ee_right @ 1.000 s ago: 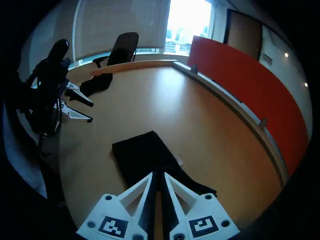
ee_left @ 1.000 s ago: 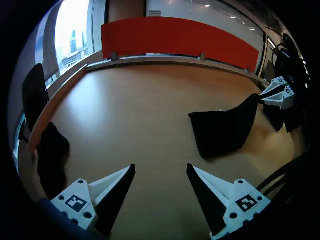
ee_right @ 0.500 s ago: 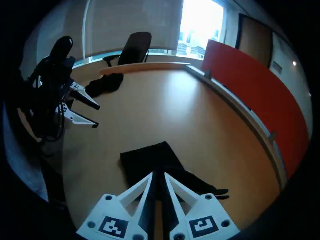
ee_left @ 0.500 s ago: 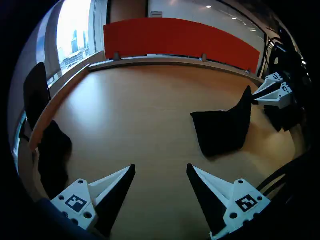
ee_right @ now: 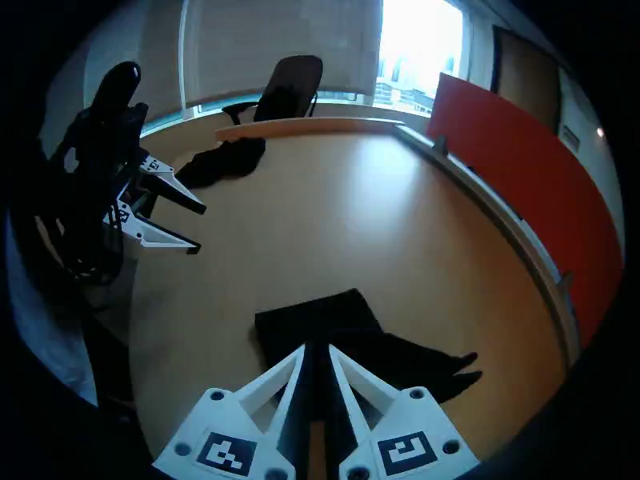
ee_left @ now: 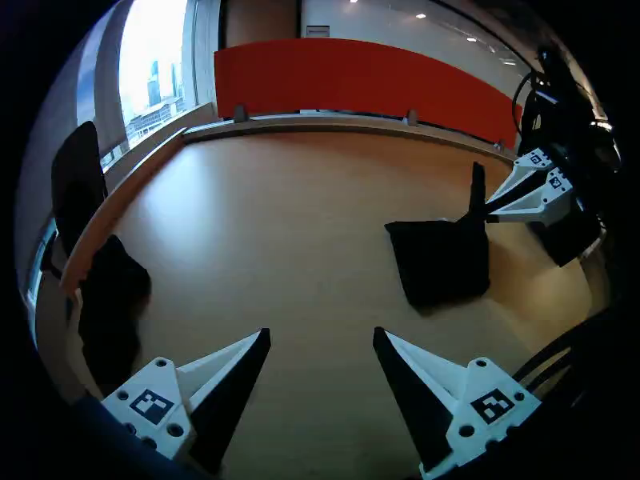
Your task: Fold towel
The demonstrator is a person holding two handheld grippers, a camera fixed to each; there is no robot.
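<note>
Right gripper [ee_right: 317, 348] of mine pinching black towel [ee_right: 316, 314], left gripper [ee_left: 320, 332] spread, square markers [ee_right: 226, 452] on fingers, dark cloth [ee_left: 112, 292] at left's nine o'clock

- A light-brown wooden table [ee_left: 264, 216] spreads across the middle of the left gripper view, smooth and bare over most of its top.
- A black towel [ee_left: 438, 260] lies flat right of centre, with one corner standing up off the wood.
- A dark bunched cloth [ee_left: 112, 292] sits at the table's edge, low on the left.
- A red divider [ee_left: 360, 78] stands along the table's edge at the top.
</note>
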